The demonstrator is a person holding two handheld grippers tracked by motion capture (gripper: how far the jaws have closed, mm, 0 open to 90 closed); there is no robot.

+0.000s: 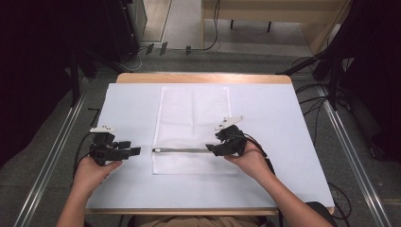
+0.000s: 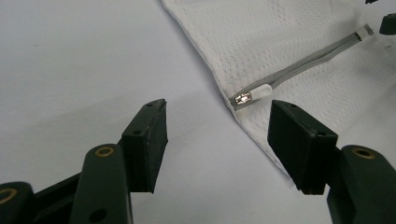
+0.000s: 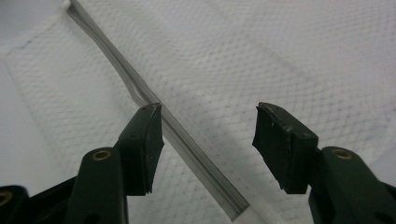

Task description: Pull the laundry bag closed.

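Both grippers' jaws stand open, empty: left gripper (image 1: 133, 151) beside mesh bag (image 1: 194, 111), right gripper (image 1: 211, 148) seemingly over its zipper (image 1: 182, 150).

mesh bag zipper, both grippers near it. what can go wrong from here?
1. The right gripper stands open over the zipper with mesh beneath it; closing here could pinch netting along with the tape and snag it.
2. The left gripper is open beside the zipper pull, touching nothing. The mesh bag lies loose on the white mat, so tugging the zipper may drag or bunch the whole bag.
3. The pull is small; jaws this wide could miss it.
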